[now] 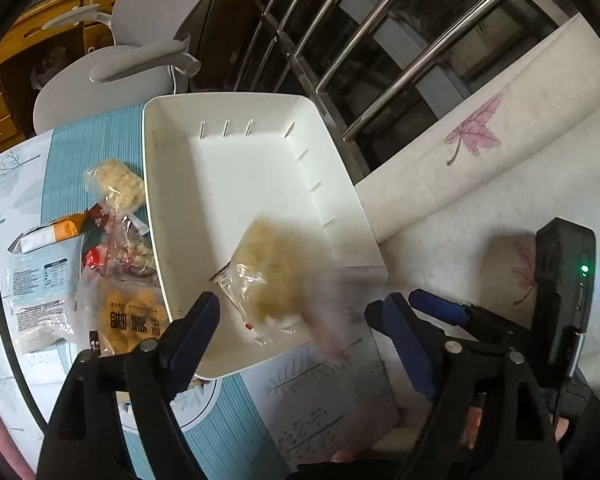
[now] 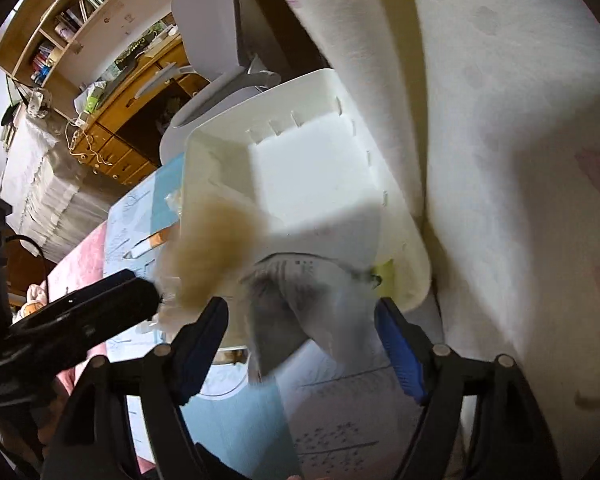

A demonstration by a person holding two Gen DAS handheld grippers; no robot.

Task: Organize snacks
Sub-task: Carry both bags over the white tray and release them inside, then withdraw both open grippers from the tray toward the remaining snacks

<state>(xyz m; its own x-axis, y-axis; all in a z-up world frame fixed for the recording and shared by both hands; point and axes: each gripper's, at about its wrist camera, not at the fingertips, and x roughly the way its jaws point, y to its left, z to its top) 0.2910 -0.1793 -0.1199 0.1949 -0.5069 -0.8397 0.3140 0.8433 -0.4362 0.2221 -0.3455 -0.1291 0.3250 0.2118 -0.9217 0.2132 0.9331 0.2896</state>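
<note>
A white plastic bin (image 1: 224,98) stands on the table, its floor bare apart from what is dropping in. My left gripper (image 1: 296,304) is open over the bin's near end. A blurred clear packet of beige puffed snack (image 1: 268,272) hangs loose between its fingertips, touching neither pad. In the right wrist view my right gripper (image 2: 300,304) is open above the same bin (image 2: 300,76). A blurred grey-and-white packet (image 2: 300,300) is between its blue pads, not clamped. The beige packet (image 2: 216,248) shows as a blur to its left.
Left of the bin lies a pile of snacks: a puffed rice packet (image 1: 116,184), an orange packet (image 1: 128,316), a pale blue packet (image 1: 40,276). A grey chair (image 1: 140,60) stands behind the table. A leaf-print white cushion (image 1: 480,132) and a metal railing (image 1: 380,40) are on the right.
</note>
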